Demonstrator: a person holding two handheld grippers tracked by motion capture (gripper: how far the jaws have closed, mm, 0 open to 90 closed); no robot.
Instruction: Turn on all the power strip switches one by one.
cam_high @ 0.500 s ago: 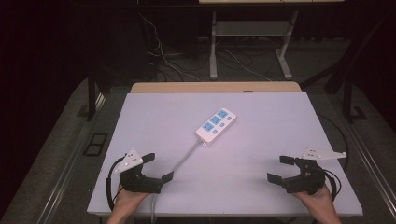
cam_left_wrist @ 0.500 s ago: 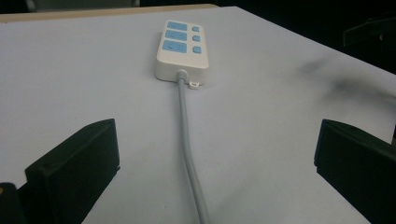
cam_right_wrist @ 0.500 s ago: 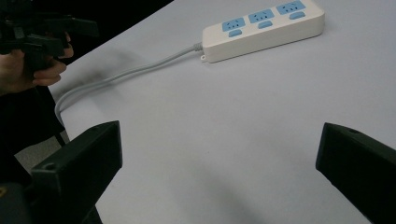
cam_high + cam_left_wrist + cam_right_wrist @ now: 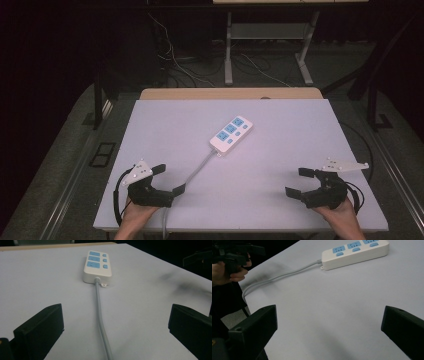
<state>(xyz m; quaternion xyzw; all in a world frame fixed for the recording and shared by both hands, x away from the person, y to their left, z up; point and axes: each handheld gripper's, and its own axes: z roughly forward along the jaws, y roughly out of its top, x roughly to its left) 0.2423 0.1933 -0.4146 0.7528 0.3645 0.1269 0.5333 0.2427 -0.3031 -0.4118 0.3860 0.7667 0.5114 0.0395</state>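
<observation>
The white rectangular plastic power strip with blue sockets (image 4: pixel 231 133) lies flat near the centre of the white rectangular table (image 4: pixel 280 165), long axis running from 7 to 1 o'clock in the high view. Its grey round cable (image 4: pixel 197 167) exits the 7 o'clock end and runs to the near table edge, passing between the jaws of the left gripper (image 4: pixel 169 179) without contact. The left gripper sits at 7 o'clock from the strip, jaws spread wide, gripping nothing. The right gripper (image 4: pixel 299 182) sits at 4 o'clock from the strip, well apart from it, jaws likewise spread wide over bare table surface. A tan wooden board (image 4: pixel 200 94) borders the far table edge at 12 o'clock.
</observation>
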